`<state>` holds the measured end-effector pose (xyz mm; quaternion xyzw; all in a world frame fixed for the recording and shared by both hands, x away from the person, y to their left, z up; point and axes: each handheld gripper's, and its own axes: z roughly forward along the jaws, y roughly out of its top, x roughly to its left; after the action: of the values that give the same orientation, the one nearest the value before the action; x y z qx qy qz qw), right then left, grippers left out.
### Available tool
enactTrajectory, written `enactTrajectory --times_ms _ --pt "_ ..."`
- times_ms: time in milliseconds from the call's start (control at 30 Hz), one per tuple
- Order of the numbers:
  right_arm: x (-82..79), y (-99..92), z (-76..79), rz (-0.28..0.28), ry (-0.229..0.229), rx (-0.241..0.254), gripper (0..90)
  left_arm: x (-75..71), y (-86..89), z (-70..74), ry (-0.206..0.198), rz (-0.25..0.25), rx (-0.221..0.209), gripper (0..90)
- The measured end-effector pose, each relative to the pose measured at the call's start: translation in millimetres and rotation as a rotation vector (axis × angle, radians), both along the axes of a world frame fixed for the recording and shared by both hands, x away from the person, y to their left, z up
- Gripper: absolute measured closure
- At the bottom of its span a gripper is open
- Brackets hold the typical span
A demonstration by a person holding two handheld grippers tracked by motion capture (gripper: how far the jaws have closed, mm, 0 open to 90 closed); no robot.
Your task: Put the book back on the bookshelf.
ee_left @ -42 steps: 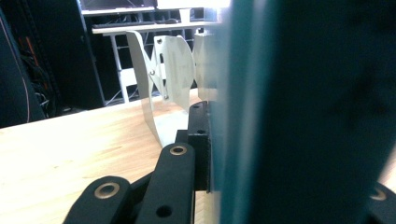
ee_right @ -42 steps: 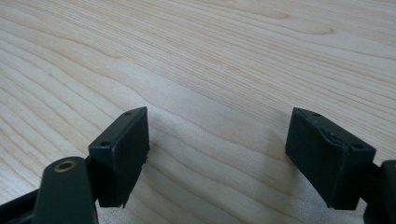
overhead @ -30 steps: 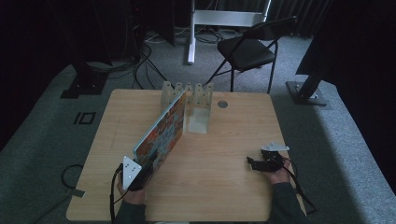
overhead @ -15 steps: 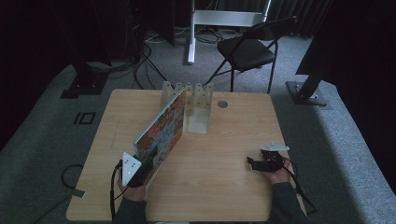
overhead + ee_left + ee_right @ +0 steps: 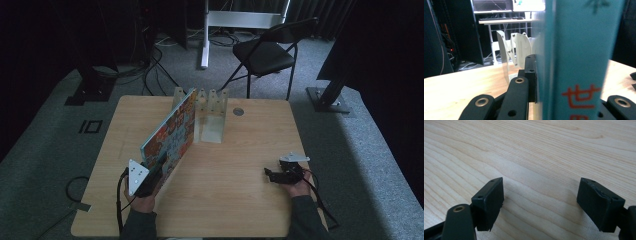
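Observation:
A large thin book (image 5: 172,132) with a colourful cover and a teal spine (image 5: 579,62) stands on edge, slanting from the near left toward a clear rack of upright dividers (image 5: 212,107) at the table's back. My left gripper (image 5: 159,167) is shut on the book's near end. In the left gripper view the left gripper (image 5: 574,95) has its left pad flat against the cover, with the rack (image 5: 516,50) beyond. My right gripper (image 5: 270,175) rests low at the near right of the table. The right gripper (image 5: 540,200) is open, with bare wood between its jaws.
The wooden table (image 5: 240,200) has a small dark round disc (image 5: 238,111) near its back edge. A black folding chair (image 5: 265,55) and a white stand (image 5: 205,35) are behind the table. Cables lie on the grey floor at the left (image 5: 75,187).
The book's far end has lifted slightly toward the rack, and the left hand has shifted only a little. The right gripper has stayed still.

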<state>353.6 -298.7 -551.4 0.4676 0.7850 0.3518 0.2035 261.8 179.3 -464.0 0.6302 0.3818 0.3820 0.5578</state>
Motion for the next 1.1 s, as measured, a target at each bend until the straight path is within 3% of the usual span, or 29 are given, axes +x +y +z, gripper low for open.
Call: enactTrajectory --times_ms 767,1100 --pt "0.1 -0.5 0.1 0.0 0.002 0.005 21.4 13.9 -8.8 4.6 -0.031 0.081 0.0 81.1" --pt "0.2 -0.6 0.1 0.001 0.003 0.006 21.3 21.7 -12.4 2.9 -0.022 0.101 -0.008 81.1"
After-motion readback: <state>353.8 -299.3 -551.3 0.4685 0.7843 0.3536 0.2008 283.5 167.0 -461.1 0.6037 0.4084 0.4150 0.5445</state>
